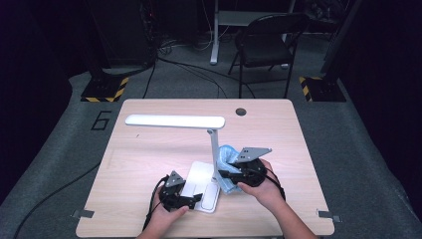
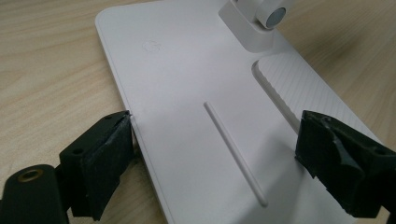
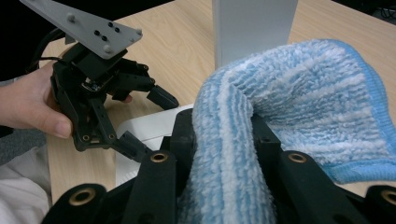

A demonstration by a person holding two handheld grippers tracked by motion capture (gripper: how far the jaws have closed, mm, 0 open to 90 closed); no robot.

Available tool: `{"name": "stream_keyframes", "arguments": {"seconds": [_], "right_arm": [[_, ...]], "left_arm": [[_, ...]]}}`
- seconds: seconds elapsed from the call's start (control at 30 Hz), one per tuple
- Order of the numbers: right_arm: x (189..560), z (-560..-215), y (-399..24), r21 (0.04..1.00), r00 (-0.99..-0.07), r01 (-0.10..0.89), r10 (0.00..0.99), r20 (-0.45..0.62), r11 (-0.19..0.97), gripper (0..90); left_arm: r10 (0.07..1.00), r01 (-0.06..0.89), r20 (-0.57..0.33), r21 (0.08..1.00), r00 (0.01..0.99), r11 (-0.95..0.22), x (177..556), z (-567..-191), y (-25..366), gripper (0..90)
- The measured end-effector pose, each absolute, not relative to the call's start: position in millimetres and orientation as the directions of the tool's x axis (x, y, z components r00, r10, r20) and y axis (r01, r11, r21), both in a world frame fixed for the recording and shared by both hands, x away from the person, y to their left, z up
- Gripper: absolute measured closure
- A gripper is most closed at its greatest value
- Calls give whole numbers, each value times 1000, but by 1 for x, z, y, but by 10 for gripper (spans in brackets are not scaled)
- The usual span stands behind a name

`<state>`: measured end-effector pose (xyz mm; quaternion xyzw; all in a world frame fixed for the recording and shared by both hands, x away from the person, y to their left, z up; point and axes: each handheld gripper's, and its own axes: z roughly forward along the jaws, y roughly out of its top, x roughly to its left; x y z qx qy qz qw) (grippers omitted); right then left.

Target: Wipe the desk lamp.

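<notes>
A white desk lamp stands on the table, with a long flat head [image 1: 174, 121], an upright post [image 1: 214, 149] and a flat base [image 1: 198, 174]. My left gripper [image 1: 191, 199] straddles the base [image 2: 187, 93] at its near end, one pad [image 2: 109, 154] pressed on each side edge. My right gripper [image 1: 224, 174] is shut on a fluffy blue cloth [image 1: 227, 155]. The folded cloth [image 3: 289, 93] bulges out between the jaws and lies against the foot of the post [image 3: 254, 28]. The left gripper [image 3: 152, 122] and the hand holding it sit beyond, at the left of the right gripper view.
The wooden table [image 1: 149, 154] has a round cable hole [image 1: 241, 111] at its far edge. Behind it on the grey floor stand a black folding chair [image 1: 266, 42], two hazard-striped stand feet [image 1: 104, 89] and loose cables.
</notes>
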<state>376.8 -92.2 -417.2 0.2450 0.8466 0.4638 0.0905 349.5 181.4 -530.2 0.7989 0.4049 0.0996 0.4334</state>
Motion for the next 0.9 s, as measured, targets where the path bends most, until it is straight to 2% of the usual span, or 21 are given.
{"name": "stream_keyframes", "arguments": {"seconds": [0.9], "right_arm": [[373, -354, -90, 853, -874, 260, 486, 9, 452, 684]], "left_arm": [[732, 556, -182, 772, 656, -307, 350, -530, 181, 112]]}}
